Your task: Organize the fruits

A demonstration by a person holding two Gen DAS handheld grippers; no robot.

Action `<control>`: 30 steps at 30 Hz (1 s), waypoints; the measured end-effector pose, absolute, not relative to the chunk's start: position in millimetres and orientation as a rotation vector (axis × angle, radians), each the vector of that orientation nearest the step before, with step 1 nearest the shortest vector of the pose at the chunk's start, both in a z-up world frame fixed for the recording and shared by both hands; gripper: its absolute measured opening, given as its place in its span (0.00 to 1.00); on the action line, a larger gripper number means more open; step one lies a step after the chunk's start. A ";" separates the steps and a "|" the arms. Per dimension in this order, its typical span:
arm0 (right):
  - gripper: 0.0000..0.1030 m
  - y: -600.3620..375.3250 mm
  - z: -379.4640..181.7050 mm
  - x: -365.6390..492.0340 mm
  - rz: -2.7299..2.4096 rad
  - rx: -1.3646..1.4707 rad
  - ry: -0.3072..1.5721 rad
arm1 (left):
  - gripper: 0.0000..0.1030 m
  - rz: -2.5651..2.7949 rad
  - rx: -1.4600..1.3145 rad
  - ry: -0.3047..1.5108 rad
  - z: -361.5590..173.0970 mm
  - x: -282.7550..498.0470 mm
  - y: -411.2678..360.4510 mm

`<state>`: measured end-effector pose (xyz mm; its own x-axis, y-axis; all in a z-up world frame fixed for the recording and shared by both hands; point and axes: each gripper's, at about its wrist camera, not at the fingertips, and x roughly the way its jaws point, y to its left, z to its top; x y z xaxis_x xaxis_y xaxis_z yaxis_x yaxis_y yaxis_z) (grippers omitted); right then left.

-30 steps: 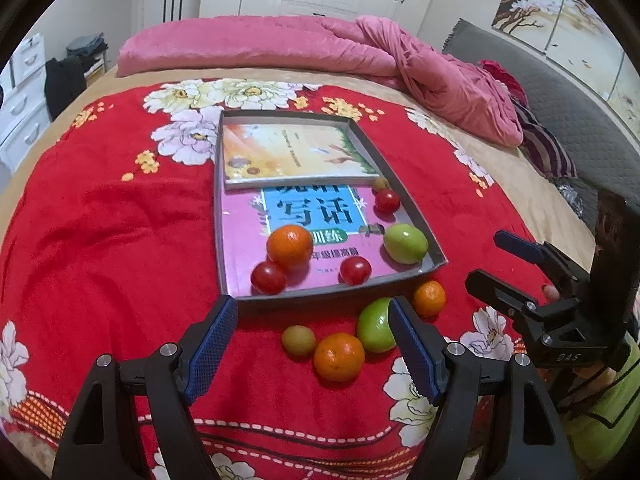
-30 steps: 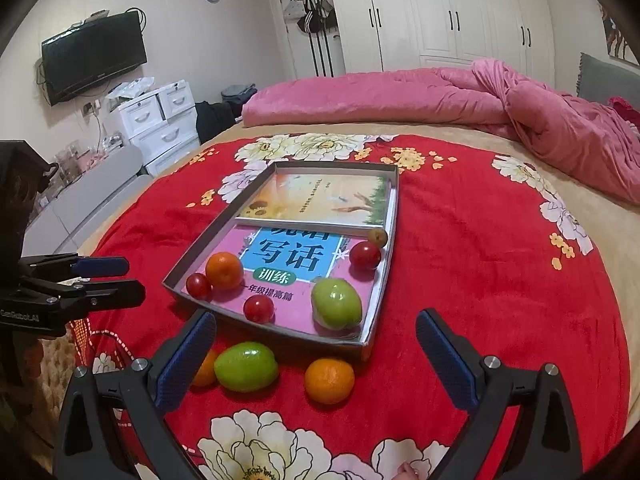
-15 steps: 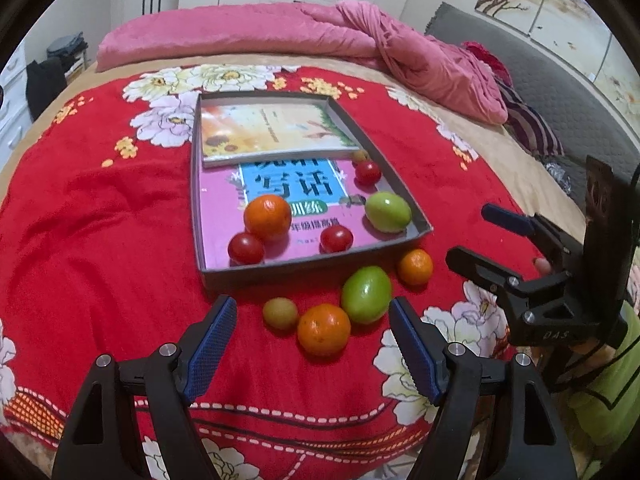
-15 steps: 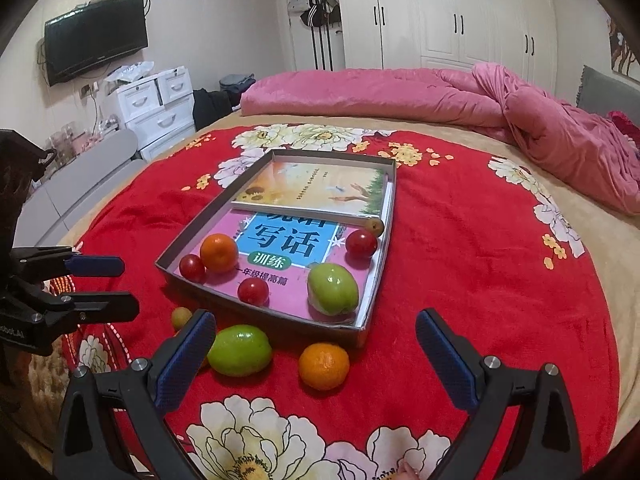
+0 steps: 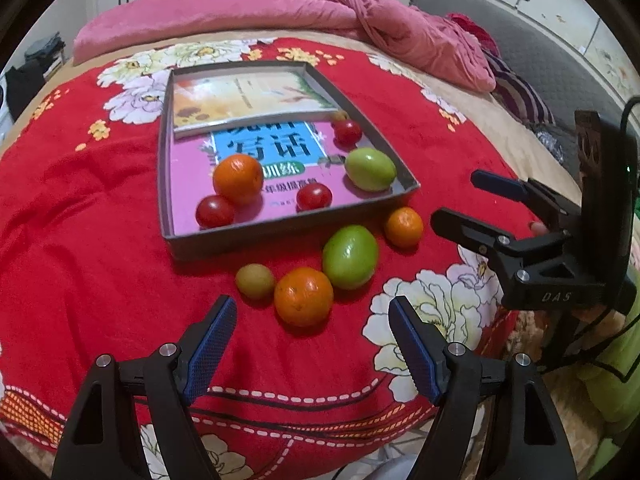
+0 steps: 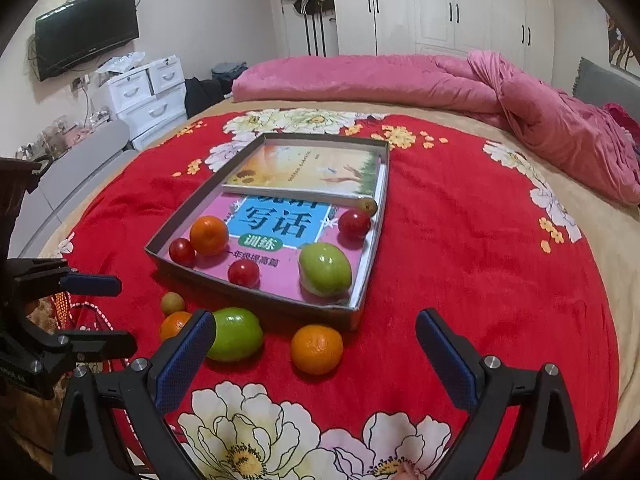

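Left gripper (image 5: 312,312) jaws apart, holding nothing, pointing down at loose fruit on the red floral bedspread (image 5: 80,240). Left to right just ahead of its blue pads: small yellow-green fruit (image 5: 255,281), touching it a large orange (image 5: 303,297) sitting between the pad tips, touching that a green fruit (image 5: 350,257), then a small orange (image 5: 404,227) slightly apart, near the tray corner.

Grey tray (image 5: 166,184) lies beyond the loose fruit, lined with books. Inside, left to right: cherry tomato (image 5: 215,211), touching it an orange in the tray (image 5: 238,179), second tomato (image 5: 314,196), green fruit in the tray (image 5: 370,169), third tomato (image 5: 347,133) further back.

Right gripper (image 6: 316,332) also spread wide and empty; the small orange sits between its pads, the green fruit just beside its left pad.

Room: bed with a pink duvet (image 6: 400,80) bunched at the far side, wall TV (image 6: 86,32) and white drawers (image 6: 148,96) at left, white wardrobes (image 6: 440,4) behind.
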<state>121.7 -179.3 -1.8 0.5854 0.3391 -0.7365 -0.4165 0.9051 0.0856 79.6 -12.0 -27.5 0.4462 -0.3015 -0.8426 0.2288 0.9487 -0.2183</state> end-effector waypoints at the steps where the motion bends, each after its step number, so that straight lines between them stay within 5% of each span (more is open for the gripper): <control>1: 0.98 -179.6 -3.3 121.7 0.436 -0.102 0.844 | 0.77 -0.334 -0.080 1.066 -29.1 79.8 -12.3; 14: 0.98 -179.8 -16.9 123.7 0.403 -0.134 0.908 | 0.77 -0.357 -0.139 1.121 -53.4 82.6 -11.2; 30: 0.96 -177.6 -40.7 132.8 0.369 -0.186 0.984 | 0.51 -0.380 -0.170 1.121 -64.9 95.2 -11.2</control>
